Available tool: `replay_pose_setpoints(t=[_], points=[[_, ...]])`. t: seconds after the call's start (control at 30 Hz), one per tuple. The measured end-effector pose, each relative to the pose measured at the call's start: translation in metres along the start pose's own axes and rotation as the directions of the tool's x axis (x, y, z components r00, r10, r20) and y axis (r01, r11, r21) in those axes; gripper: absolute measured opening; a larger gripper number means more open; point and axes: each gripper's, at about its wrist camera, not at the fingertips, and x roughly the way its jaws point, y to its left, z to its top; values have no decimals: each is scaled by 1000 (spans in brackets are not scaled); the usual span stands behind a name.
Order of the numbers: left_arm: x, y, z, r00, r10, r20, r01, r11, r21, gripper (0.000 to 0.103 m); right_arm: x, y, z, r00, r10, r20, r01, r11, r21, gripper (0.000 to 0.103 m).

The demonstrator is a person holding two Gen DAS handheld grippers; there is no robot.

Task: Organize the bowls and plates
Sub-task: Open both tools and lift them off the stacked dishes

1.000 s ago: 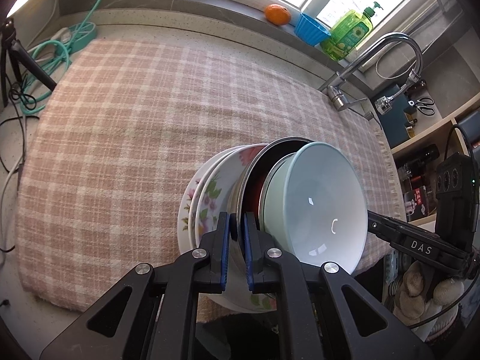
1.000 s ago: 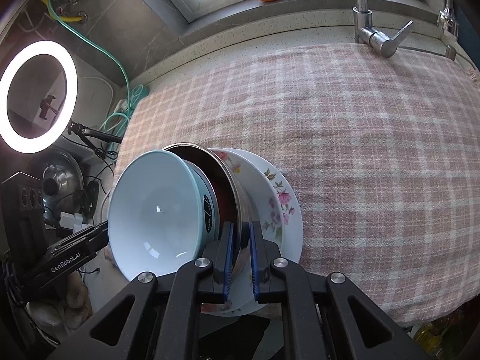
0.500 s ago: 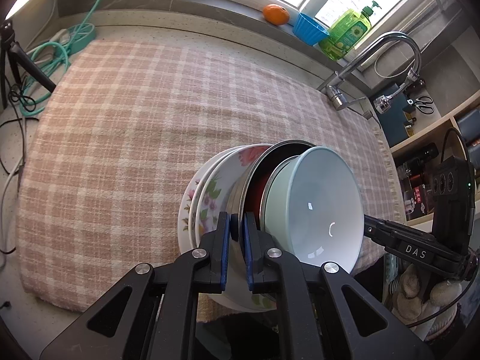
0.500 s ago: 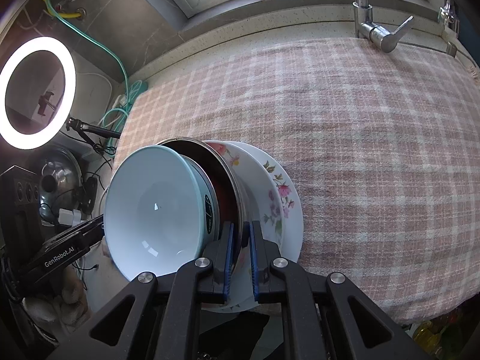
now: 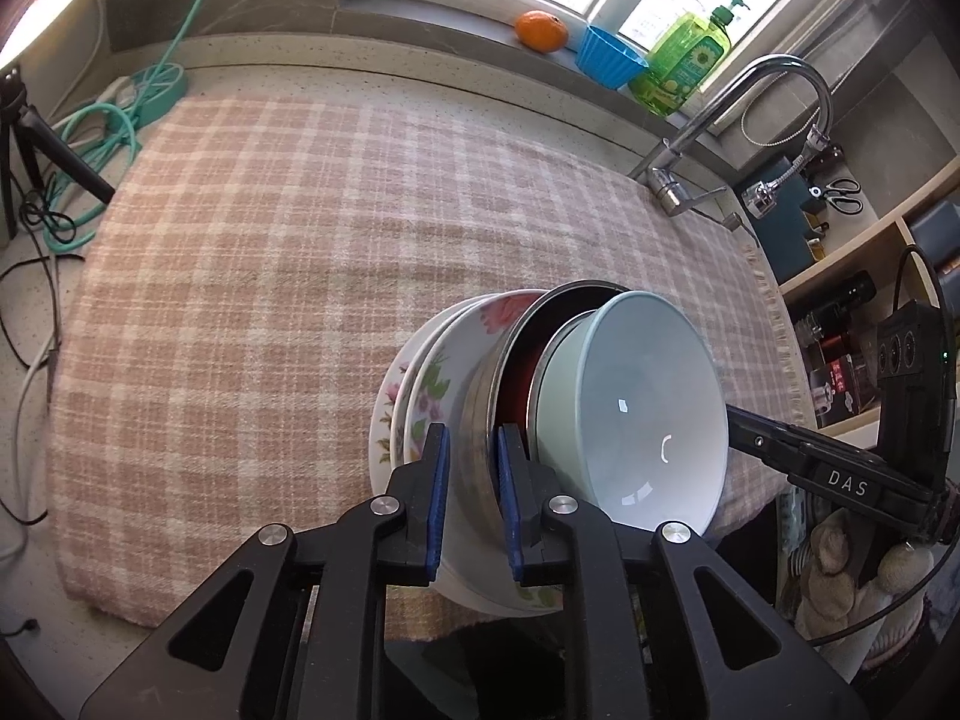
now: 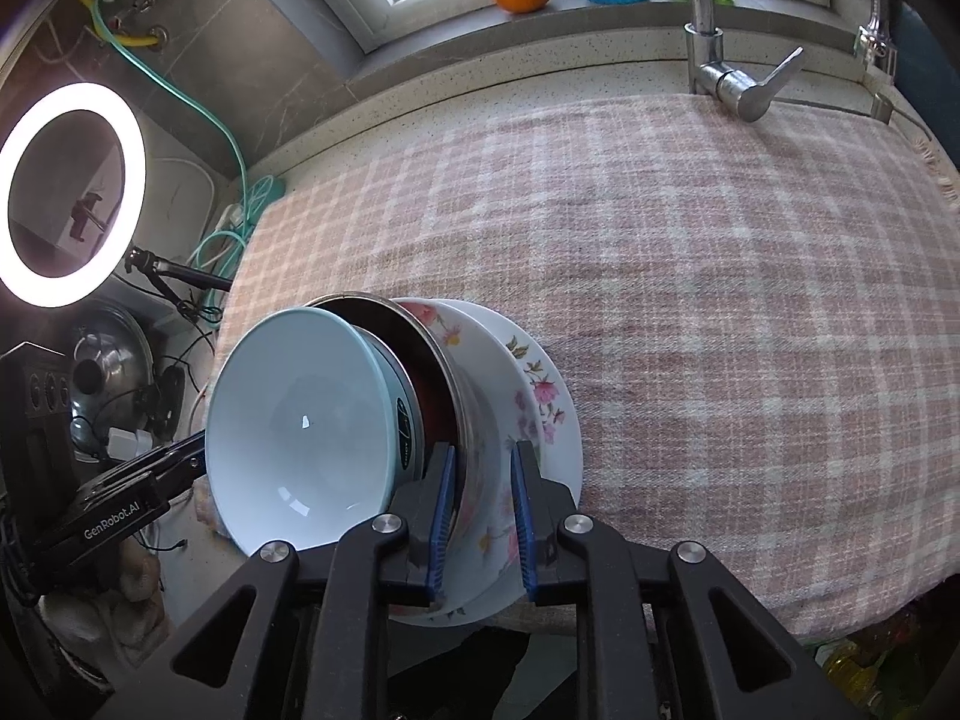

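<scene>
A nested stack lies on the pink checked cloth [image 5: 300,252] near its front edge. A pale blue bowl [image 5: 636,408] [image 6: 300,426] sits in a steel bowl [image 5: 477,384] [image 6: 474,414] with a red inside, on floral plates [image 5: 432,360] [image 6: 540,384]. My left gripper [image 5: 471,438] straddles the steel bowl's rim, its jaws opening and the blue pads just off the metal. From the opposite side, my right gripper [image 6: 485,450] straddles the steel rim and a floral plate's edge, jaws opening too, with gaps at both pads.
A chrome tap [image 5: 708,138] [image 6: 720,72] stands at the cloth's far edge. An orange [image 5: 540,30], a blue cup [image 5: 609,57] and a green soap bottle [image 5: 684,66] sit on the sill. A ring light [image 6: 66,198], tripod [image 5: 36,150] and cables [image 5: 114,126] are left; shelves [image 5: 852,300] are right.
Both grippers' pads have spread apart from the rims that they pinched. The stack and both hands stay where they were.
</scene>
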Motion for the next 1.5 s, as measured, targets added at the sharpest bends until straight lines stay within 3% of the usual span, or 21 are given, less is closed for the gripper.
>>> replay_pose_setpoints(t=[0.2, 0.33, 0.4, 0.5, 0.67, 0.73, 0.8, 0.83, 0.93, 1.1, 1.17, 1.5], points=[[-11, 2, 3, 999, 27, 26, -28, 999, 32, 20, -16, 2, -7, 997, -50, 59, 50, 999, 0, 22], [-23, 3, 2, 996, 70, 63, -71, 997, 22, 20, -31, 3, -10, 992, -44, 117, 45, 999, 1, 36], [-31, -1, 0, 990, 99, 96, -100, 995, 12, 21, -38, 6, -12, 987, -57, 149, 64, 997, -40, 37], [-42, -10, -6, 979, 145, 145, -145, 989, -10, 31, -44, 11, -14, 981, -65, 180, 85, 991, -105, 37], [-56, -36, -19, 948, 230, 220, -236, 972, -3, 47, -58, 12, -22, 965, -32, 259, 71, 987, -142, 48], [-60, -45, -25, 939, 243, 245, -247, 969, -14, 66, -61, 10, -24, 963, -23, 269, 63, 988, -143, 49], [-65, -53, -31, 932, 254, 260, -260, 966, -12, 74, -62, 8, -26, 965, -11, 262, 46, 990, -130, 49], [-66, -58, -33, 927, 264, 266, -274, 962, 0, 74, -63, 7, -27, 966, -8, 260, 40, 992, -118, 49], [-70, -67, -38, 917, 274, 288, -299, 953, 45, 74, -66, 7, -32, 966, -33, 255, 57, 995, -87, 64], [-78, -69, -43, 921, 252, 296, -282, 957, 63, 74, -79, 25, -50, 938, -112, 328, 154, 982, -105, 64], [-82, -69, -45, 922, 245, 301, -276, 959, 67, 74, -82, 33, -55, 931, -120, 345, 170, 978, -118, 72], [-88, -74, -49, 922, 219, 319, -263, 960, 99, 74, -91, 40, -62, 924, -111, 365, 150, 986, -78, 73]])
